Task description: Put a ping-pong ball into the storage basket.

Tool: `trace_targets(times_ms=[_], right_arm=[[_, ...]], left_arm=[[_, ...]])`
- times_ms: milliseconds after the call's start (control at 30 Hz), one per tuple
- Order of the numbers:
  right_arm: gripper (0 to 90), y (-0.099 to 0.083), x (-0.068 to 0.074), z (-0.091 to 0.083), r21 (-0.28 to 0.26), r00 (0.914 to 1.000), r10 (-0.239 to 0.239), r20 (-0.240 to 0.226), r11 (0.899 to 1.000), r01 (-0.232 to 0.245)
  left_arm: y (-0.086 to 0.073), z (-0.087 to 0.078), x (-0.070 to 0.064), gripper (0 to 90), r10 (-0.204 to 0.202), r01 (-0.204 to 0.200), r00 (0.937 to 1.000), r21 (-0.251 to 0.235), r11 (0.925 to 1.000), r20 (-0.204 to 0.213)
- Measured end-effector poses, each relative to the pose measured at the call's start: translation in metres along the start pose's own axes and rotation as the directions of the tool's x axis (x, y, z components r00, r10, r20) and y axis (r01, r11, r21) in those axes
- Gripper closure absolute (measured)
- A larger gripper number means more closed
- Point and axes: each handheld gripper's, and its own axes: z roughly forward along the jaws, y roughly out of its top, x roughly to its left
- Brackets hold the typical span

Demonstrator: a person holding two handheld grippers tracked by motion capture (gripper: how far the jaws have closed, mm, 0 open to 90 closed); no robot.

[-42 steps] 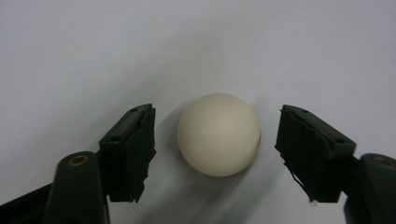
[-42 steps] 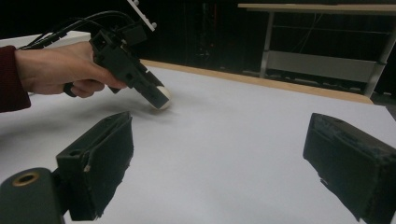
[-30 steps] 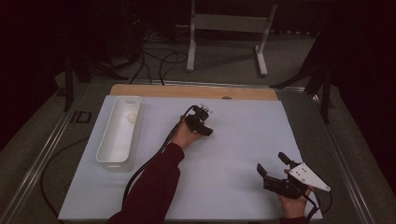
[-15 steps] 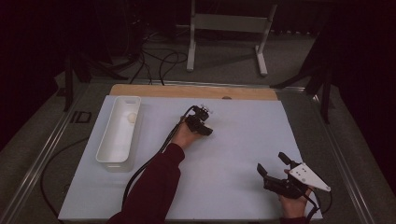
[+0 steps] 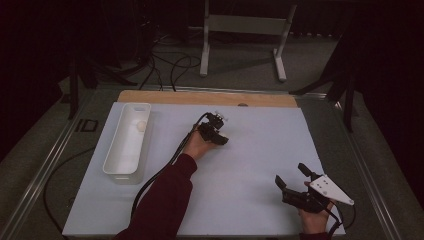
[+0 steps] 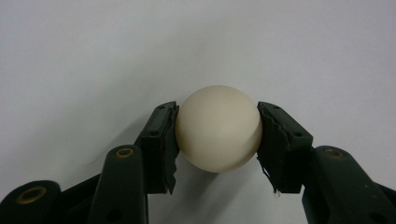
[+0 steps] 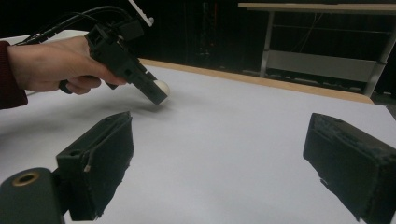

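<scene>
A cream ball (image 6: 218, 129) sits between the two black pads of my left gripper (image 6: 217, 140), which is shut on it just above the white sheet. In the high view that left gripper (image 5: 220, 138) is at mid table, tilted down. From the right gripper view the ball (image 7: 161, 87) peeks out past the left gripper's tip. My right gripper (image 5: 292, 180) hovers near the front right corner of the sheet, jaws wide apart with nothing between them (image 7: 219, 154).
A long white tray (image 5: 116, 159) lies at the left of the sheet with one cream ball (image 5: 142, 125) in its far end. A wooden strip (image 5: 165, 97) runs along the back edge. Cables and a metal stand (image 5: 241, 24) are on the floor beyond.
</scene>
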Motion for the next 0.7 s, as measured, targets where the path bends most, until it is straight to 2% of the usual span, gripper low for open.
trace_targets(times_ms=[367, 700], right_arm=[[8.3, 0.000, 0.000, 0.000, 0.002, 1.0000, 0.000, -0.002, 1.000, 0.000], [8.3, 0.000, 0.000, 0.001, 0.005, 1.0000, -0.001, -0.003, 1.000, 0.002]], left_arm=[[-0.003, -0.006, -0.004, 51.2, 0.006, -0.006, 0.9999, -0.009, 0.9999, 0.008], [0.001, -0.019, -0.009, 51.2, 0.025, -0.025, 0.9996, -0.032, 0.9992, 0.015]])
